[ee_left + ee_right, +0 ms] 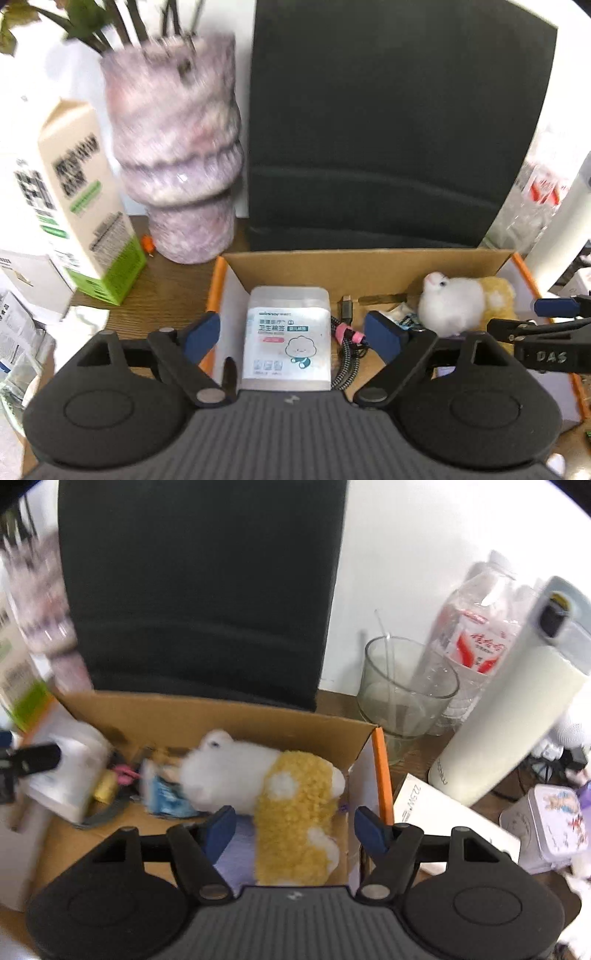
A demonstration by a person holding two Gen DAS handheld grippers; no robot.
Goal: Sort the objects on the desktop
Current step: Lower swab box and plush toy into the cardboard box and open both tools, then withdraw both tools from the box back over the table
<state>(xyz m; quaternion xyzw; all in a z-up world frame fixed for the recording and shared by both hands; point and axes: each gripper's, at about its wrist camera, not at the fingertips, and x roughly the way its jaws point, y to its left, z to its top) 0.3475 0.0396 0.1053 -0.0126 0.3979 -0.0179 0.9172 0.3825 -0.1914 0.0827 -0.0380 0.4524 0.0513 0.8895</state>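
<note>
Wood-grain desk point(166, 291) crowded with clutter backs onto a white wall and a dark chair back point(399, 122). At the bottom of the left wrist view, the left hand-held gripper point(291, 336) stands released, its blue pads wide apart and clear on both sides of the cotton-swab box point(288, 336), which lies flat on the floor of the open cardboard box point(354, 266). Just to the right of it sits a braided cable point(347, 354) with a pink band. In the right wrist view, the right hand-held gripper point(295, 829) is likewise released, pads spread on either side of the yellow rear of the plush toy point(280, 794), which lies inside the carton's right end with its white head toward the middle; a small blue packet point(168, 797) lies against its head. Judging by how things lie, both items seem already delivered and the sorting well under way. Left outside are the milk carton point(74, 206) and purple vase point(177, 147) at upper left of the left view, and the glass point(406, 690), water bottle point(476, 638), white tumbler point(509, 720) and printed tin point(554, 823) at right of the right view. Room is tight: the carton's orange-edged right wall stands just beside the right pad, and the two tools sit near each other, so lifting straight up looks the safest exit.
</note>
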